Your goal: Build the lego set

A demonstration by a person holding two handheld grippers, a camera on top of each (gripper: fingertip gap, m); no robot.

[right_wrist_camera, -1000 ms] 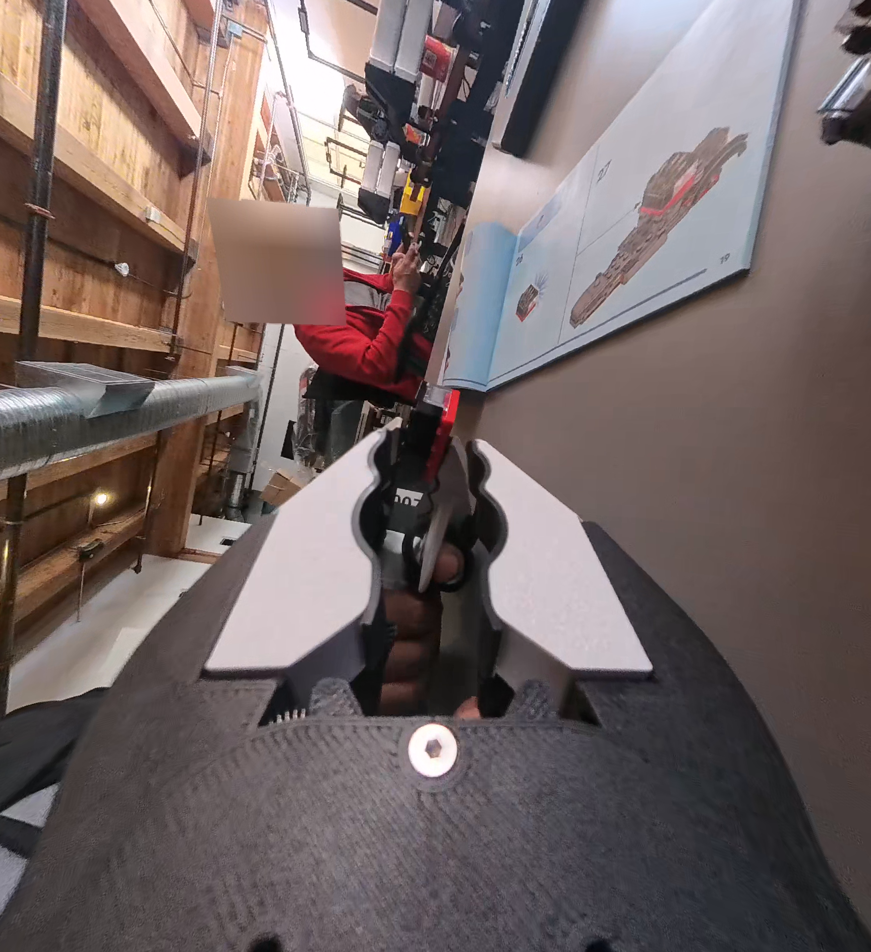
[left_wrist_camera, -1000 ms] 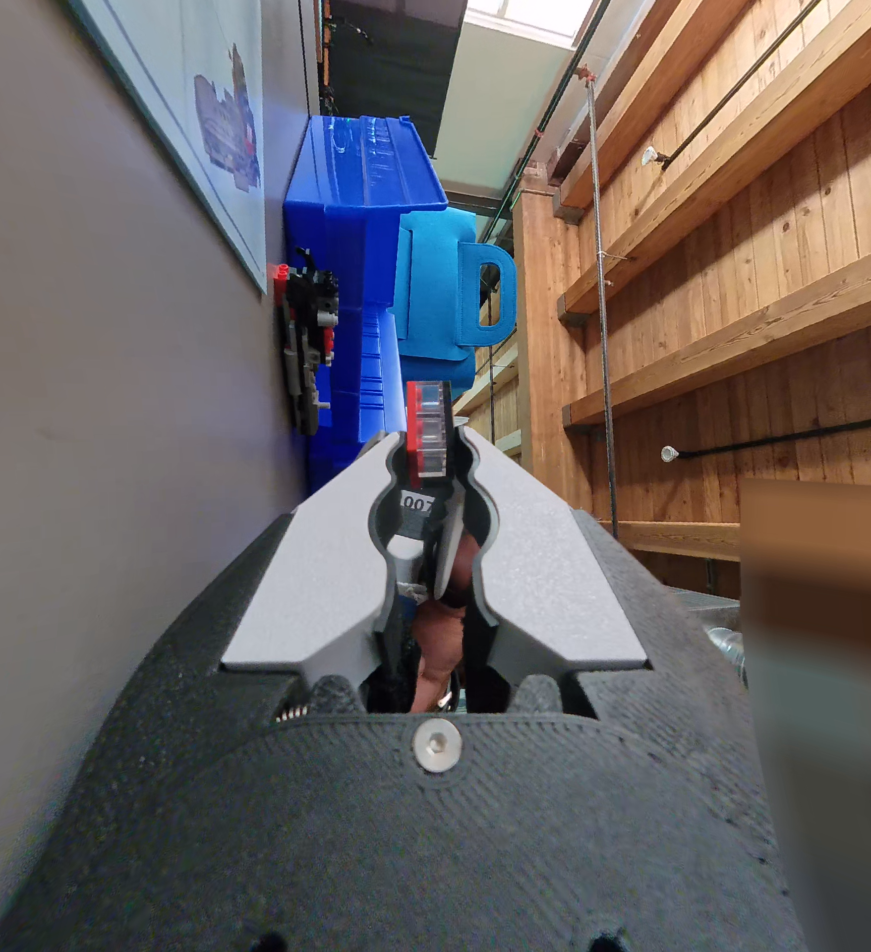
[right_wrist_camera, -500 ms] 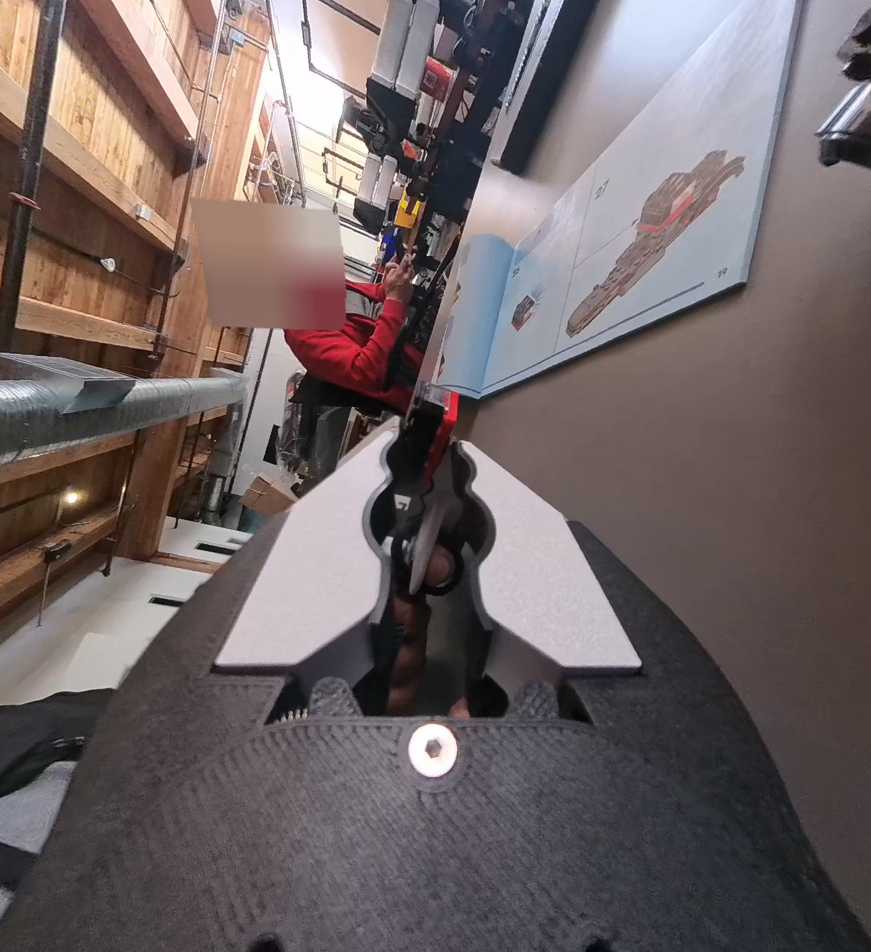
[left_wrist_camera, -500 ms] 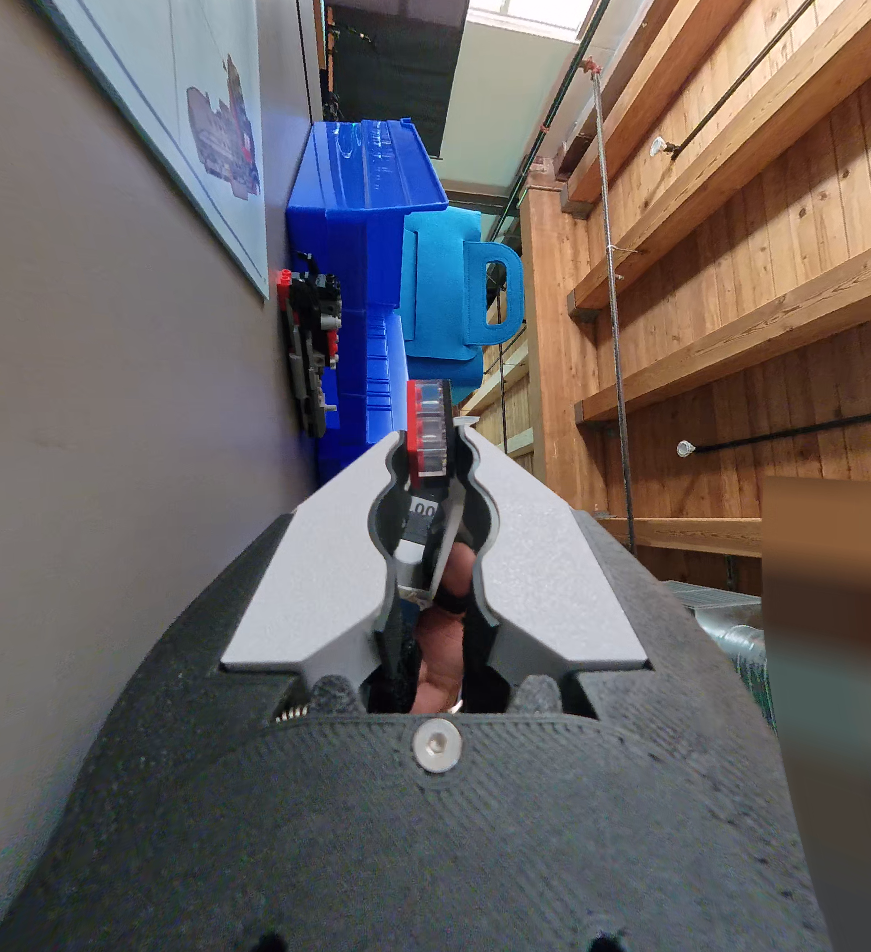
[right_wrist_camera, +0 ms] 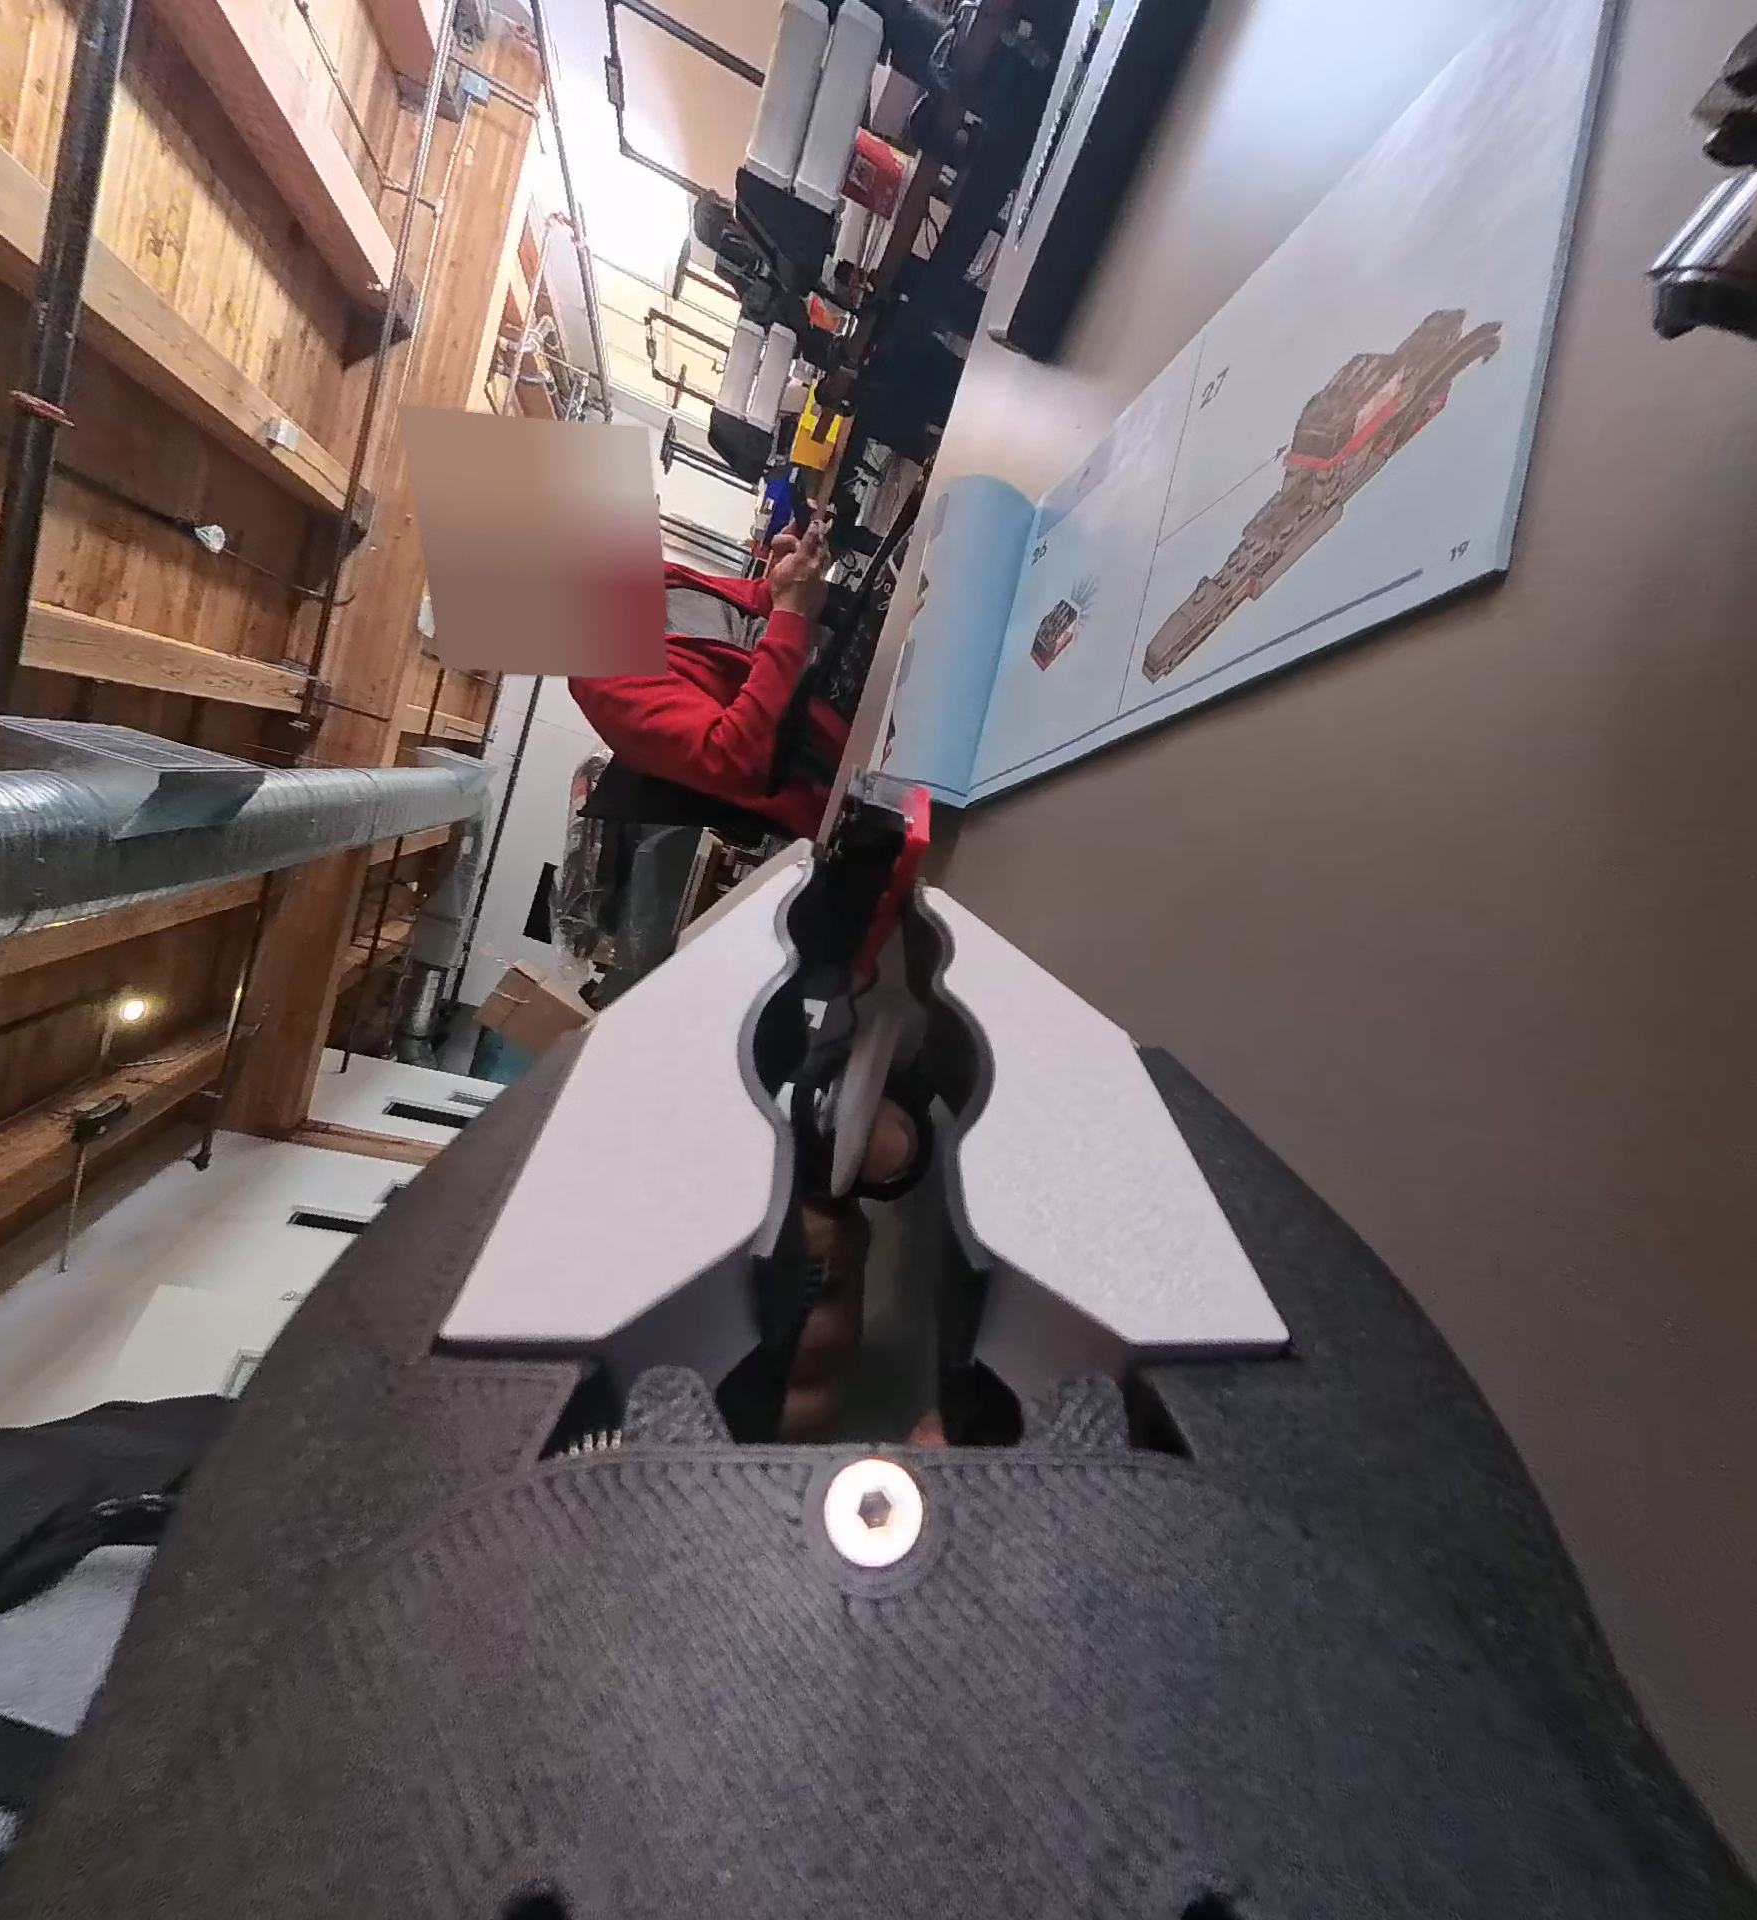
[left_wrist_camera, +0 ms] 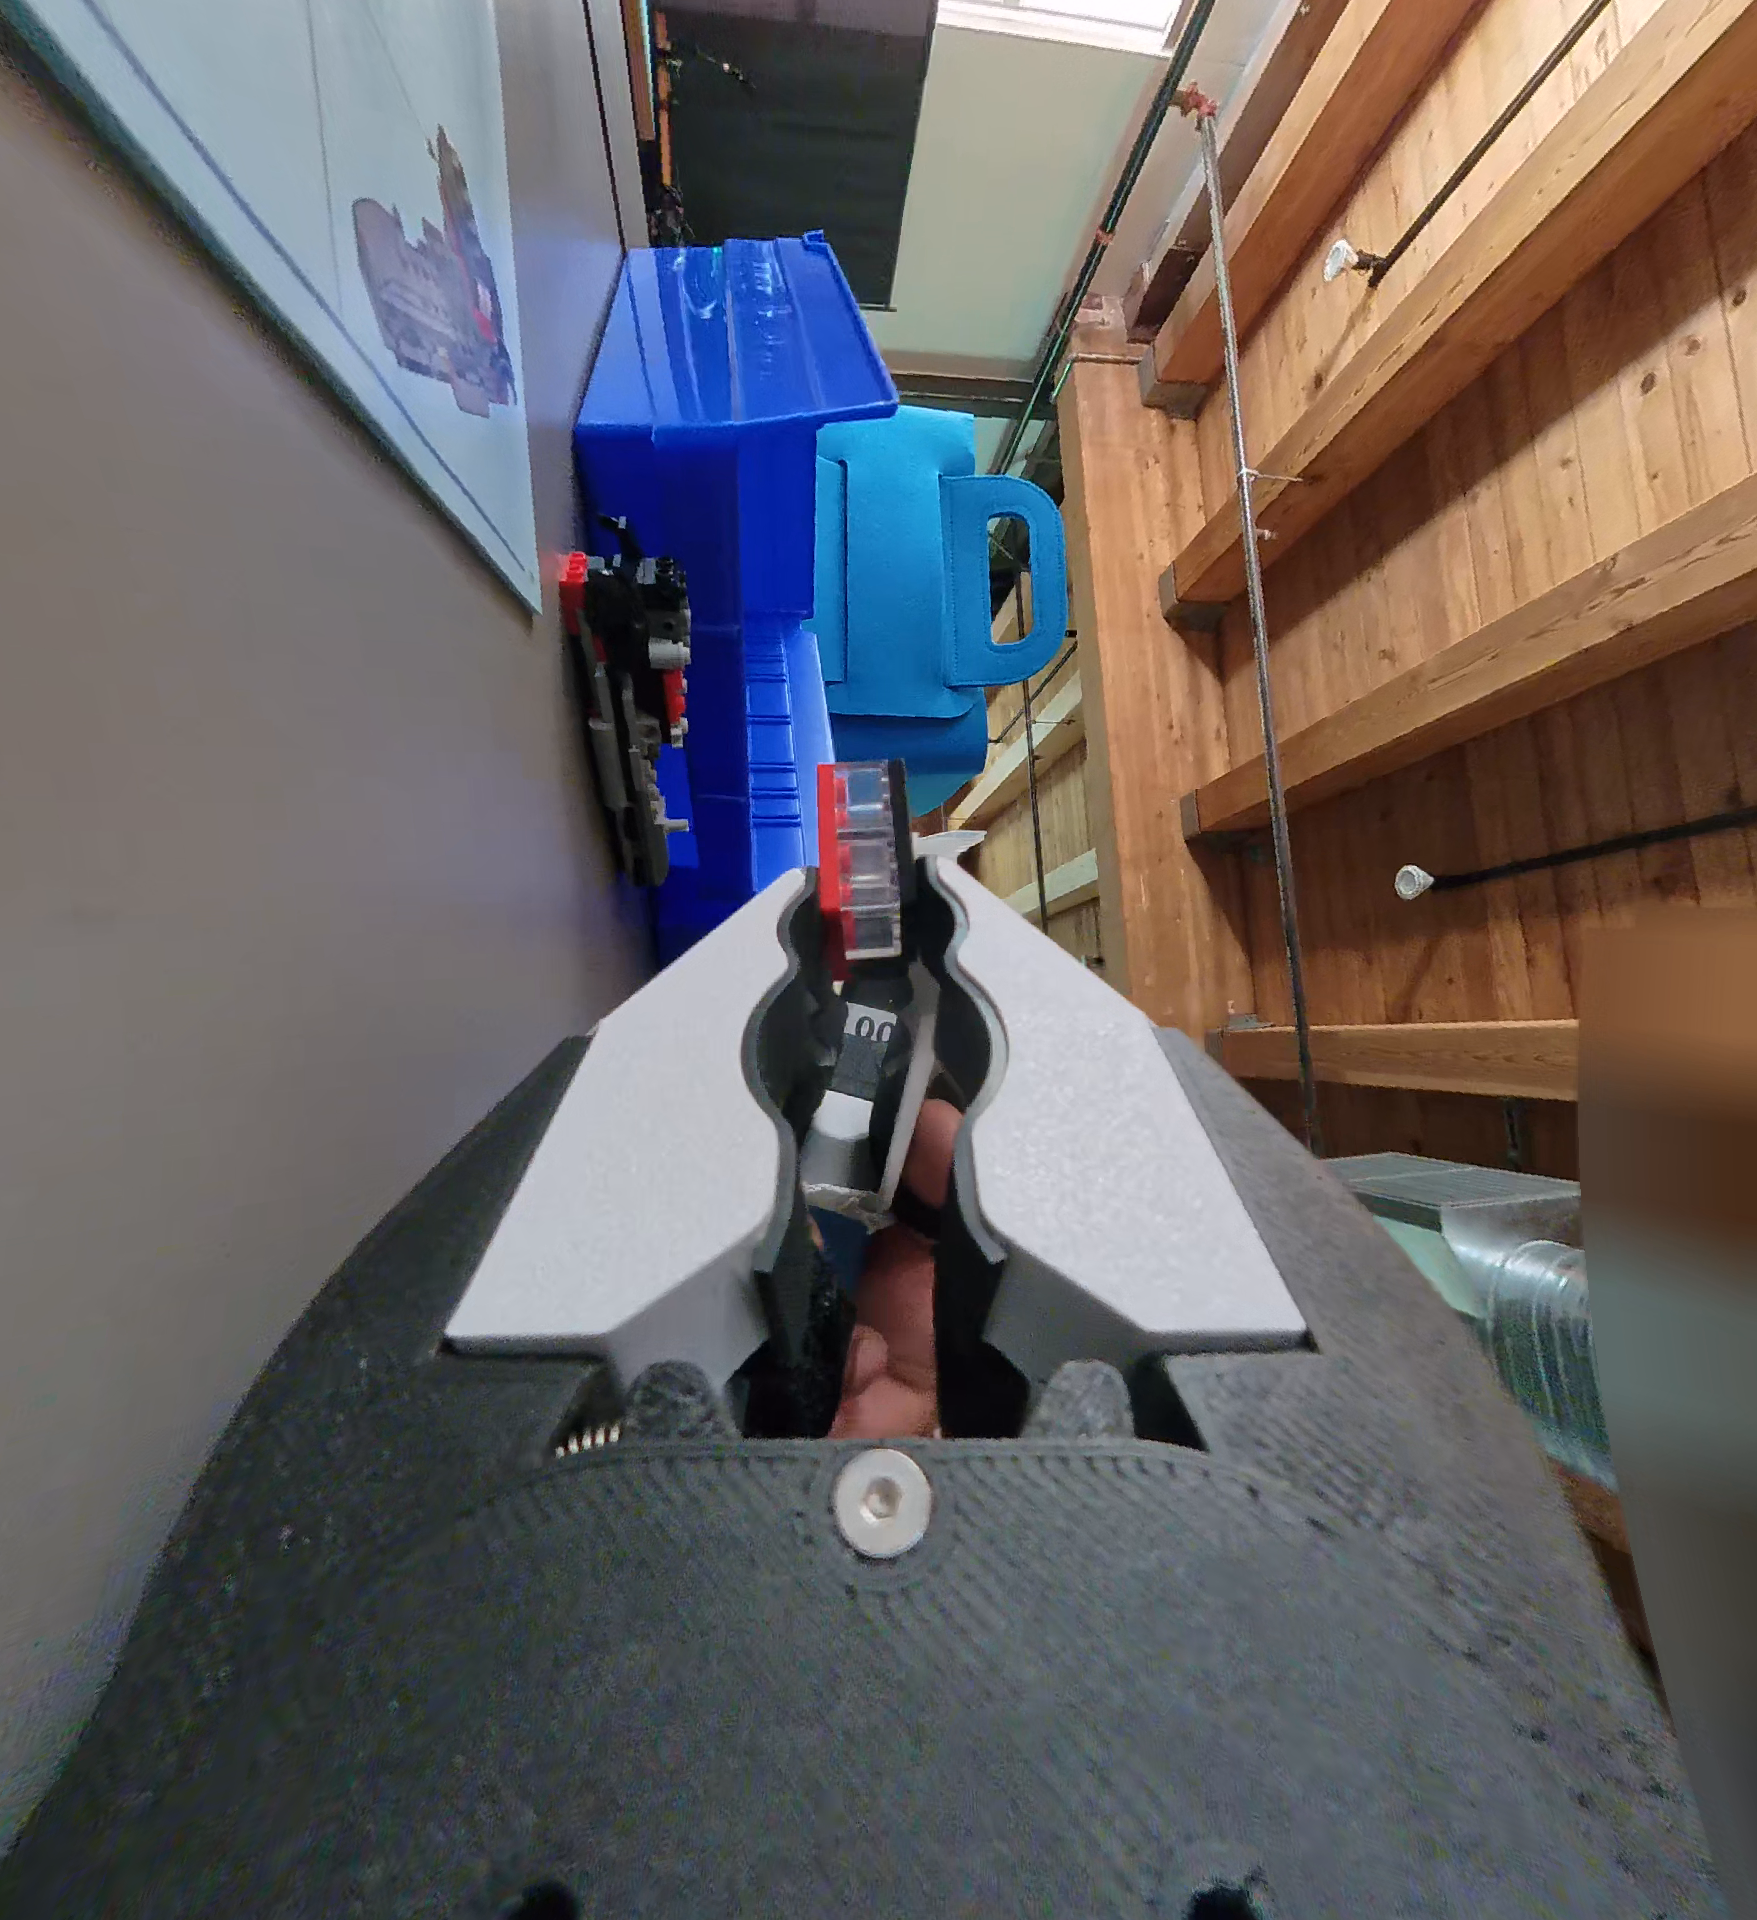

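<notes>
Both views are rolled sideways, with the brown table (left_wrist_camera: 178,935) running up the left of the left wrist view and the right of the right wrist view (right_wrist_camera: 1476,1039). My left gripper (left_wrist_camera: 863,894) is shut on a small red and clear lego piece (left_wrist_camera: 858,852) that sticks out past its tips. My right gripper (right_wrist_camera: 858,883) is shut on a red, black and clear lego piece (right_wrist_camera: 889,831). The two grippers meet tip to tip; I cannot tell whether it is one piece. A partly built grey, black and red model (left_wrist_camera: 635,707) lies on the table beyond.
An open instruction booklet (right_wrist_camera: 1269,468) lies on the table. A blue bin (left_wrist_camera: 739,436) and a light blue bag with a handle (left_wrist_camera: 915,582) stand behind the model. A person in a red top (right_wrist_camera: 718,717) sits far off. Wooden walls and a metal duct (right_wrist_camera: 178,831) lie behind. My left and right fingertips are right by each other.
Both grippers have shifted and tilted slightly while staying shut. The piece stays between the tips.
</notes>
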